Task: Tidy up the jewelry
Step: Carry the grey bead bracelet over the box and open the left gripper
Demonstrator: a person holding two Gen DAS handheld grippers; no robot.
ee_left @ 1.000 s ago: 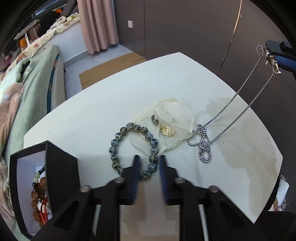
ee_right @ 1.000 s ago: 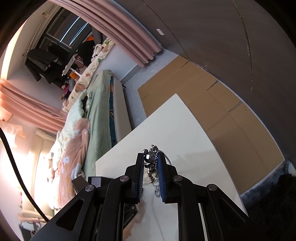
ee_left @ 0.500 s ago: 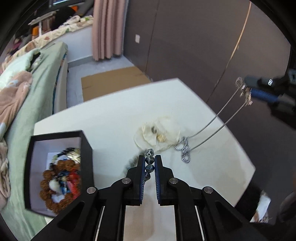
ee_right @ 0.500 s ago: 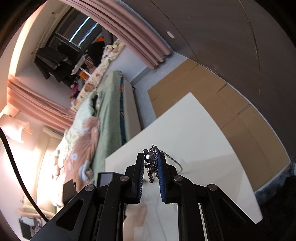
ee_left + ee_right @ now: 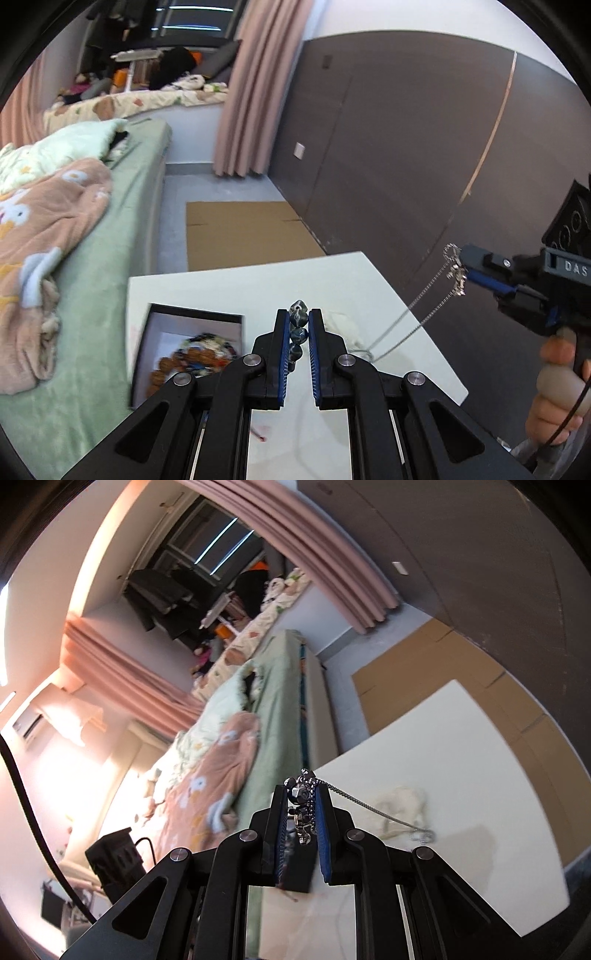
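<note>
My left gripper is shut on the dark blue bead bracelet, lifted above the white table. A black jewelry box with several bead pieces inside lies just left of it. My right gripper is shut on the clasp end of the silver chain necklace. In the left wrist view that right gripper hangs at the right, and the silver chain runs taut down to the table beside a cream pouch. The chain's low end rests on the table.
A bed with green and peach blankets borders the table's left side. Brown cardboard lies on the floor beyond it, and a dark wall stands behind. A hand grips the right tool's handle.
My left gripper closed on the bead bracelet and lifted it off the table toward the box. The right gripper rose with the chain, pulling most of it off the table.
</note>
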